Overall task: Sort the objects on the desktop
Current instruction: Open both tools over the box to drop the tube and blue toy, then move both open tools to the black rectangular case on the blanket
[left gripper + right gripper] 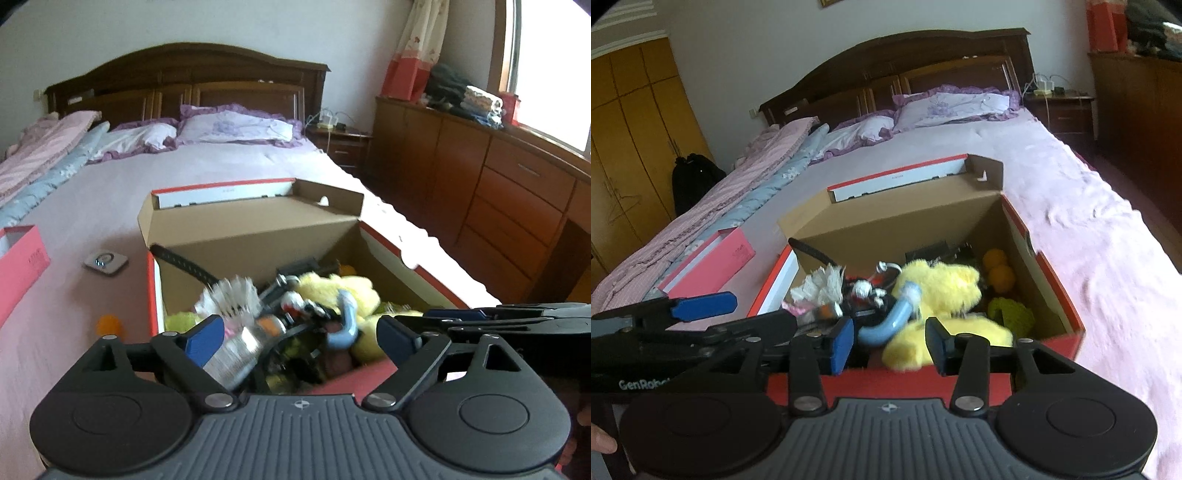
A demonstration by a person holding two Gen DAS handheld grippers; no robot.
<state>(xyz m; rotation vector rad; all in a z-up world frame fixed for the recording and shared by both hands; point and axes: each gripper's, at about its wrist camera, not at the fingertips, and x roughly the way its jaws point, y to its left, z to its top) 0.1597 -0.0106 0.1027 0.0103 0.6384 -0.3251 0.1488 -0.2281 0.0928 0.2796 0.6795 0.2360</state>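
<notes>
An open red cardboard box (255, 229) (1052, 280) stands on the bed, full of objects: a yellow plush toy (343, 288) (945, 291), a white shuttlecock (236, 295) (823, 284), a light blue hook (345, 321) (894, 317), a black strap (184, 264), orange balls (999, 269) and a green item (1012, 314). My left gripper (299, 338) is open just above the box's near edge, empty. My right gripper (890, 345) is open over the near edge, empty. The right gripper's fingers show at the right of the left wrist view (480, 317).
A pink box (18, 258) (709, 262) lies left of the red box. A small white square device (106, 261) and an orange ball (109, 325) lie on the pink bedsheet. Pillows, headboard, a nightstand and a wooden dresser are beyond.
</notes>
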